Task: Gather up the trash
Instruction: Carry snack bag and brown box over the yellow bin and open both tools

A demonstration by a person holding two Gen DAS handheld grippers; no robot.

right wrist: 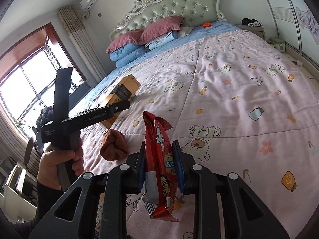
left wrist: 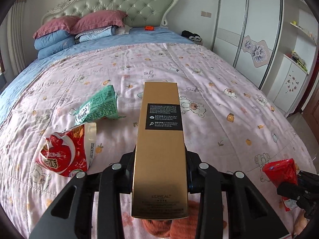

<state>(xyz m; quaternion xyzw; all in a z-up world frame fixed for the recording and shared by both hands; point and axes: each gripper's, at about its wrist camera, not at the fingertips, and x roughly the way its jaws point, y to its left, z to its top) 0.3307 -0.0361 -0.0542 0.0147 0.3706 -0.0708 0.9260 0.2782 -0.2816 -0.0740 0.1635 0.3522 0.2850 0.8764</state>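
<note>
Left wrist view: the left gripper [left wrist: 159,171] pinches a gold carton [left wrist: 160,139] above the bed [left wrist: 219,91], while the right gripper [right wrist: 160,167] pinches a red wrapper [right wrist: 159,159].

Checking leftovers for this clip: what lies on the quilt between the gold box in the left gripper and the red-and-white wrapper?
Nothing: in the left wrist view only bare quilt separates the gold box from the red-and-white wrapper.

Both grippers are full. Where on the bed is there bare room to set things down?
Free: the quilt right of the gold box, up to the pillows. Crowded: left of the box, with the green wrapper, red-white bag and brown cloth.
</note>
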